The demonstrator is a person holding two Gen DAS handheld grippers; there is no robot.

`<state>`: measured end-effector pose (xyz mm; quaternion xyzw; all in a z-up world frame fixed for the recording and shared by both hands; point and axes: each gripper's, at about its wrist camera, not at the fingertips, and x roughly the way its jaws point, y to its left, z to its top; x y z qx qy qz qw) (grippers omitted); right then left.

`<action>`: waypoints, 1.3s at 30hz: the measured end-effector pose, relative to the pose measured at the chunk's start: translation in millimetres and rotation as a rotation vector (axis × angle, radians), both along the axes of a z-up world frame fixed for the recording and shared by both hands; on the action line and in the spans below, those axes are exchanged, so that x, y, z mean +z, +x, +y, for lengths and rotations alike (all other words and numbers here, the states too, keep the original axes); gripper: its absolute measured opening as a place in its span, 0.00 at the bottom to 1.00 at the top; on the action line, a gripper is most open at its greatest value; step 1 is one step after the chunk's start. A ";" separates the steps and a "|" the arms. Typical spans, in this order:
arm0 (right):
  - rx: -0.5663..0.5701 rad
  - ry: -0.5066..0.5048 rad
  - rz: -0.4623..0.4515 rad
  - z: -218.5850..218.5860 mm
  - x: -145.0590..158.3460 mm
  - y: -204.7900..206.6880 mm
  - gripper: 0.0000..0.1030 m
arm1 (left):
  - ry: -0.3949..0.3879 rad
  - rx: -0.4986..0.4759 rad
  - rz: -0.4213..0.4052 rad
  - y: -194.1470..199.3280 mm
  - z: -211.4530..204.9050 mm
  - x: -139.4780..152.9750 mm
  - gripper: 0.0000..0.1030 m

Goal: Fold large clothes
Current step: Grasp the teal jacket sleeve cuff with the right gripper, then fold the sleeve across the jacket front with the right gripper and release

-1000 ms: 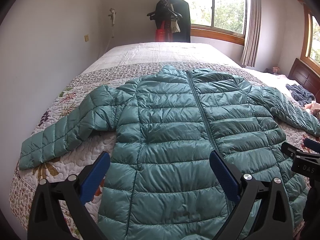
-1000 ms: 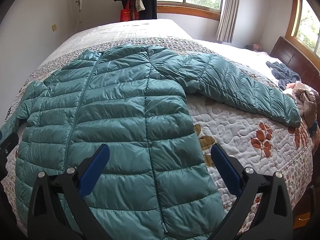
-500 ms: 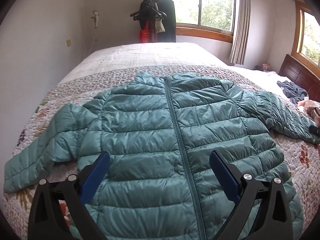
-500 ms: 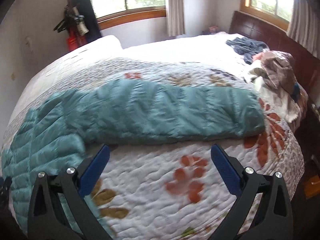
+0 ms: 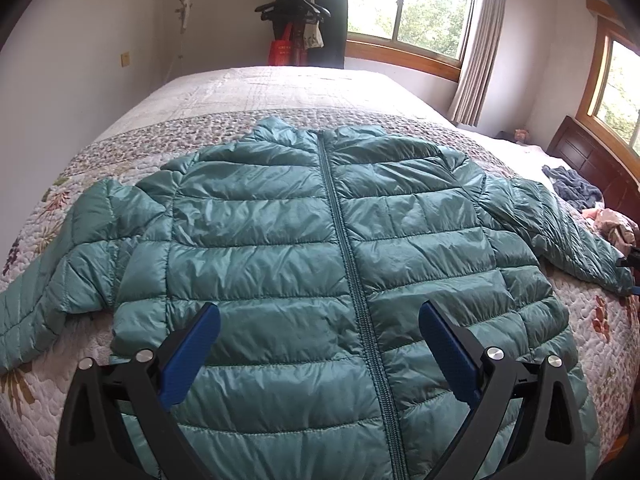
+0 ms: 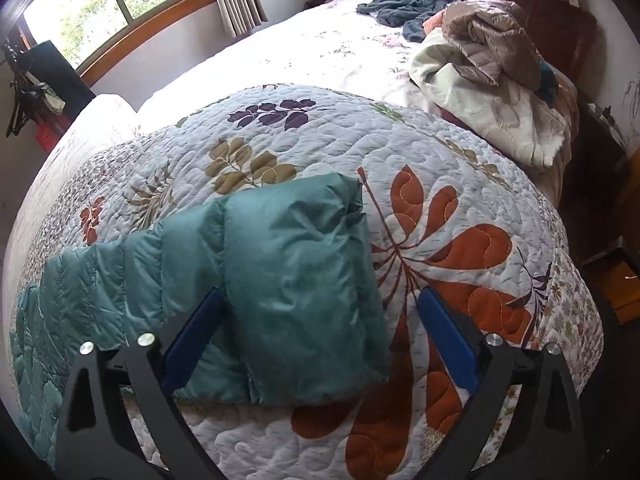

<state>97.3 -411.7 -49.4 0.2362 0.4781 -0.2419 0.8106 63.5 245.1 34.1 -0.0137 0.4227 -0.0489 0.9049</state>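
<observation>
Swung rightward, right gripper (image 6: 318, 320) straddles jacket (image 5: 304, 248) cuff (image 6: 296, 280), wide open like left gripper (image 5: 320, 336).

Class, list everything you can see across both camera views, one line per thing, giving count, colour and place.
Puffer jacket: one, teal, zipped, flat on the quilt, sleeves spread.
Sleeve cuff: one, teal, lying between the right claw's open jaws.
Quilt: one, white with leaf prints, covering the bed.
Clothes pile: one, beige, cream and blue, near the headboard.
Headboard: one, dark wood, far right.
Coat rack: one, hung with dark clothes and a red bag, by the window.
Left claw: one, black with blue pads, open above the jacket.
Right claw: one, same colours, open.
</observation>
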 end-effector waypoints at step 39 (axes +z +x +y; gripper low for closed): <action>0.842 0.011 -0.184 415.5 84.9 106.9 0.10 | 0.017 0.083 0.010 13.4 51.0 16.6 0.96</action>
